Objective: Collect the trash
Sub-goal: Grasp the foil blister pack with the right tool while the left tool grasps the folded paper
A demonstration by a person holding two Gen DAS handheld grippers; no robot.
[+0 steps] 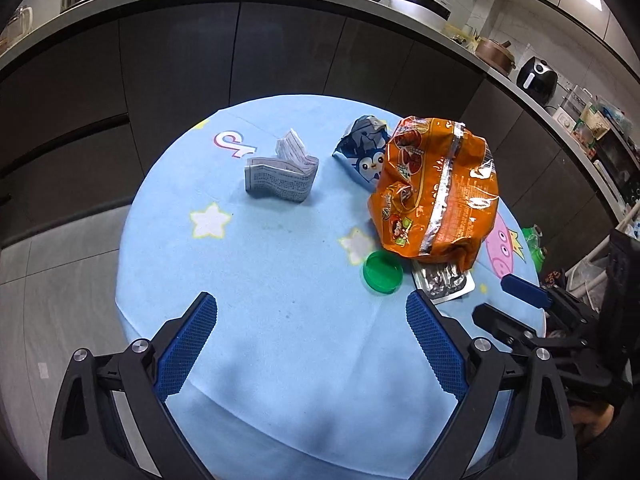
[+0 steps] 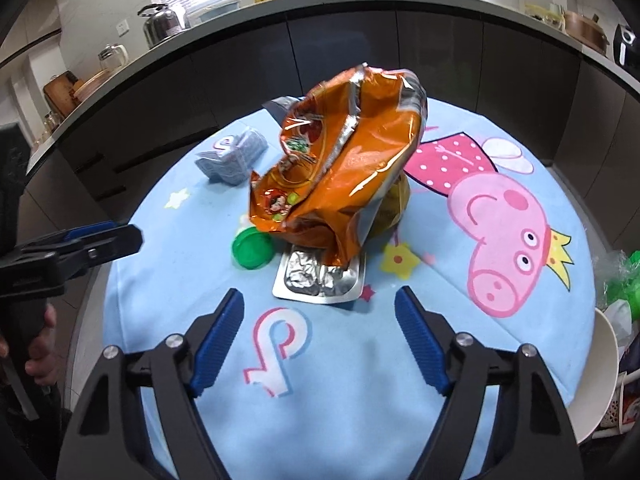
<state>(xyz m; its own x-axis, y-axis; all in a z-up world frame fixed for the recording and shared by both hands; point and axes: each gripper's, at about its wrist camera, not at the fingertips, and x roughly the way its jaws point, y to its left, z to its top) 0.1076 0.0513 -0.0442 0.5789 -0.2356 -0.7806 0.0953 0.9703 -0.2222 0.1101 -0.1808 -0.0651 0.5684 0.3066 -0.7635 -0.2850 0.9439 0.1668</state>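
Note:
A crumpled orange snack bag (image 1: 436, 188) (image 2: 340, 168) lies on the round blue table (image 1: 260, 248) (image 2: 340, 360). A silver blister pack (image 1: 442, 282) (image 2: 320, 276) lies partly under its near edge. A green lid (image 1: 382, 272) (image 2: 252, 248) sits beside it. A folded printed paper (image 1: 280, 172) (image 2: 232, 156) and a blue penguin wrapper (image 1: 362, 152) lie farther back. My left gripper (image 1: 312, 316) is open and empty above the near table. My right gripper (image 2: 320, 308) is open and empty, just short of the blister pack; it also shows in the left wrist view (image 1: 520, 304).
Dark kitchen cabinets (image 1: 240, 52) under a cluttered counter curve behind the table. A white bin (image 2: 600, 380) with green plastic trash (image 2: 628, 284) stands off the table's right edge. The left gripper's body (image 2: 72, 252) sits at the table's left side.

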